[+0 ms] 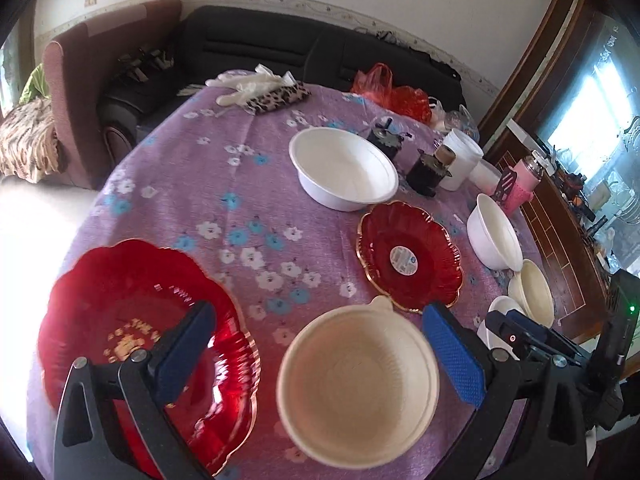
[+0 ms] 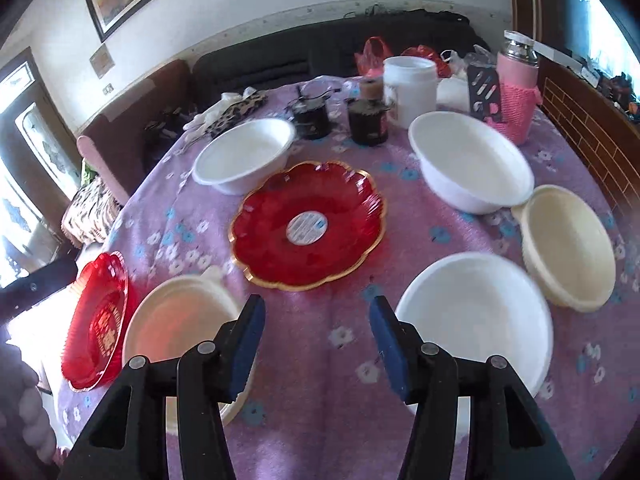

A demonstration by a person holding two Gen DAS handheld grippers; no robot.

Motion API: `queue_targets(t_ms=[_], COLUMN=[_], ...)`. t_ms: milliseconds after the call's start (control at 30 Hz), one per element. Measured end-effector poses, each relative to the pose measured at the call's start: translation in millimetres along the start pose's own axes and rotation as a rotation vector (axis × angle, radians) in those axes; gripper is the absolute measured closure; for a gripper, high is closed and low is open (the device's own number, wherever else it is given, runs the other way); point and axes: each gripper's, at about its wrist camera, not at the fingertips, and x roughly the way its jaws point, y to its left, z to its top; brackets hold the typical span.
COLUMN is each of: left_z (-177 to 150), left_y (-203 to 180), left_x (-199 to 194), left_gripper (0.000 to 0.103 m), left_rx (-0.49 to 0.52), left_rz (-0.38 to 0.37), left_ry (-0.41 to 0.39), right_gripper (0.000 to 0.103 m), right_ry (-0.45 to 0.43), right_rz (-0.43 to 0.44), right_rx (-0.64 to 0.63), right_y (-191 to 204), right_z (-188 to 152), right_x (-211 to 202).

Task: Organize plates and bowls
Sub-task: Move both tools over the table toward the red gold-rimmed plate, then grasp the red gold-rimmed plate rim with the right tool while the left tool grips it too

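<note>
Sorting barely started: left gripper [image 1: 320,348] jaws wide open and empty over the cream bowl [image 1: 357,384], right gripper [image 2: 318,344] jaws half open, empty, above the table [image 2: 320,360]; next, drop and clamp the rim.

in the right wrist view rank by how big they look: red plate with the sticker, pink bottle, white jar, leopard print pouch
1. Red plate with the sticker, clearly largest.
2. Pink bottle and white jar: they look about alike, so I won't rank them.
3. Leopard print pouch, smallest, though it lies farthest from the camera, so its true size is unsure.
</note>
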Motion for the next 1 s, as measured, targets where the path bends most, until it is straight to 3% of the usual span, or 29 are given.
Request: queue_targets(t_ms=[67, 233, 400, 767, 867, 900, 1000], left_z=[15.5, 40.1, 47.4, 51.5, 50.2, 49.6, 47.2], left_y=[-10.9, -14.8, -18.7, -43.0, -51.9, -55.8, -58.7], left_x=[29.6, 100.2, 135.5, 175.7, 179.5, 181.1, 178.8], left_gripper=[0.003, 0.035, 0.037, 0.037, 0.041, 0.051, 0.064], left_rx=[-0.005, -0.076, -0.068, -0.036, 0.0, 0.015, 0.049], left_rz=[-0.025, -0.095, -0.034, -0.016, -0.01, -0.004, 0.052], left_ry=[0.045, 0.218, 0.275, 0.355, 0.357, 0.359, 0.345], right_gripper=[0.045, 0.045, 0.045, 0.05, 0.061, 0.073, 0.083], right_ry=[0.027, 0.134, 0.206, 0.303, 0.293, 0.292, 0.281], right_rz=[-0.004, 0.001, 0.01, -0.007, -0.001, 0.001, -0.028], right_rx=[0.031, 0.152, 0.177, 0.206, 0.202, 0.2, 0.184], right_y=[-18.2, -54.7, -54.9, -52.3, -50.7, -50.1, -46.6], right_z=[21.3, 56.7, 74.5, 77.4, 76.1, 75.6, 76.2], right_x=[18.0, 69.2, 100.8, 140.5, 140.2, 140.0, 138.0])
